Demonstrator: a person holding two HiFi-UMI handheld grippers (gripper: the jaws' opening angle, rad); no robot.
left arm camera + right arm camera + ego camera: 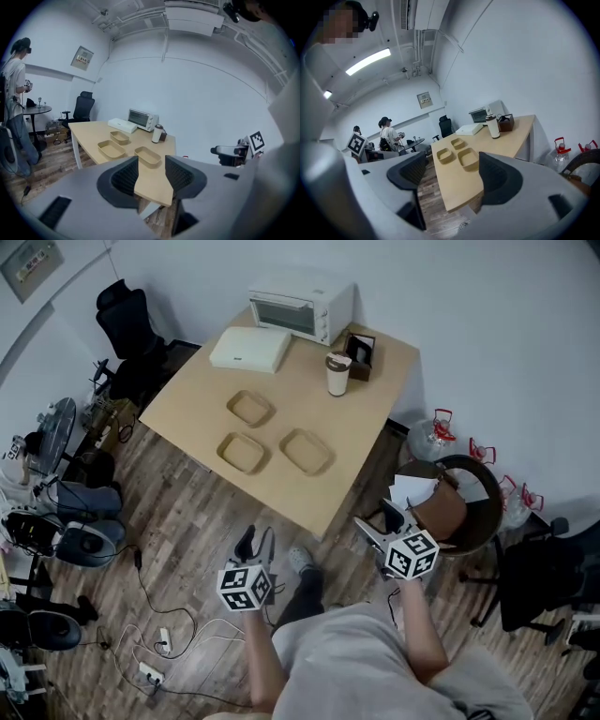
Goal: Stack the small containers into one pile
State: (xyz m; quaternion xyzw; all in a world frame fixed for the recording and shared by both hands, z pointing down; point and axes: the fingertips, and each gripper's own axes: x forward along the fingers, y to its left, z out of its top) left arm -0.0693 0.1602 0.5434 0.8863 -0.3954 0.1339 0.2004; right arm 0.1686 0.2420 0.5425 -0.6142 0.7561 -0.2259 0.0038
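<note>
Head view, 3 shallow rectangular containers (pixel 307 452), wooden table (pixel 356 432)

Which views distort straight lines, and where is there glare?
Left gripper view and right gripper view: heavy fisheye, dark rounded corners, ceiling pipes bowed. Right gripper view: the ceiling light strip glares. Head view: even light, sharp, milder bending.

At the far end of my desk (pixel 347 437) stands a white toaster oven (pixel 300 306), with a flat white box (pixel 250 349) in front of it. A lidded tumbler (pixel 337 374) stands just beside a small brown box (pixel 360 355). A black office chair (pixel 127 320) sits near the desk's far corner.
</note>
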